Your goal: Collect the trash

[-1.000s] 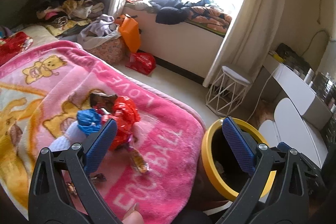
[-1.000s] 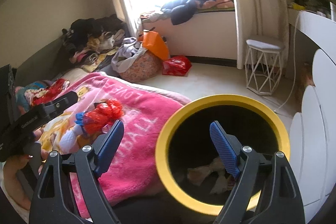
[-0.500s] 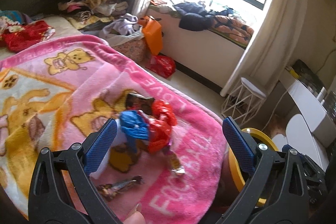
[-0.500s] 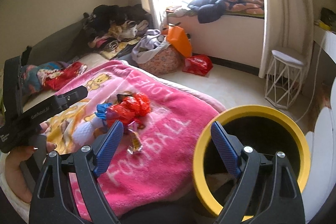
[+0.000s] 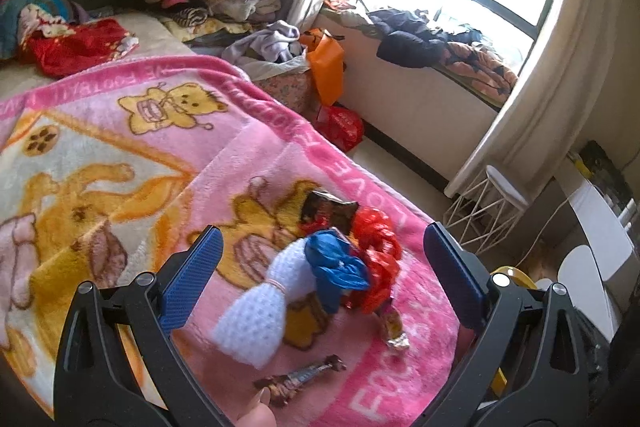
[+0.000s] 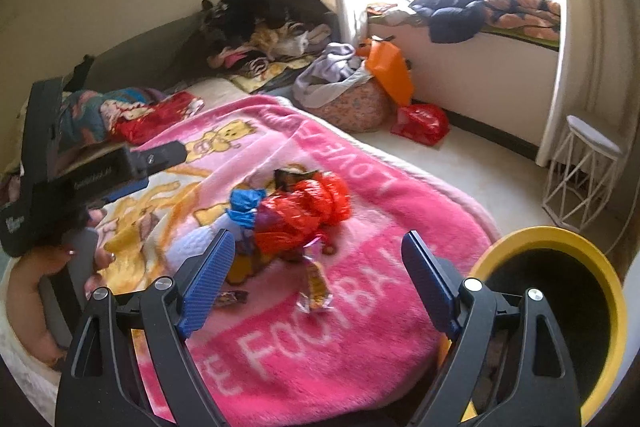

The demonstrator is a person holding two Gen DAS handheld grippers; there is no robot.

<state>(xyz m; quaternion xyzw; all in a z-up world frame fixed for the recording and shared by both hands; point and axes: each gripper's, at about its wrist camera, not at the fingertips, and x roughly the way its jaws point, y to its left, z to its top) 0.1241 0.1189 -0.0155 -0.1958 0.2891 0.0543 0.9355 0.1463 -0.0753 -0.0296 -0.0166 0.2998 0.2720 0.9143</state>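
A: How far had the collecting got?

B: Hardly begun, I'd judge. On the pink blanket (image 6: 360,311) the whole heap still lay: a red plastic bag (image 6: 308,211), a blue bag (image 5: 334,261) against a white knitted piece (image 5: 256,319), a dark wrapper (image 5: 326,213) behind them, a striped candy wrapper (image 6: 316,285) and a small brown wrapper (image 5: 300,379) nearest the edge.

A: And the bin?

B: The yellow-rimmed bin (image 6: 552,239) stood just beside the bed's corner, low on the right.

A: The tools?

B: The left gripper (image 5: 320,279) hung over the heap, jaws wide apart, nothing between the pads. The right gripper (image 6: 316,283) was likewise spread and empty.

A: Anything unclear?

B: The bin's inside was dark; I couldn't tell what it held. The heap overlapped, so more scraps might have hidden beneath. In the left view only a sliver of the bin showed.
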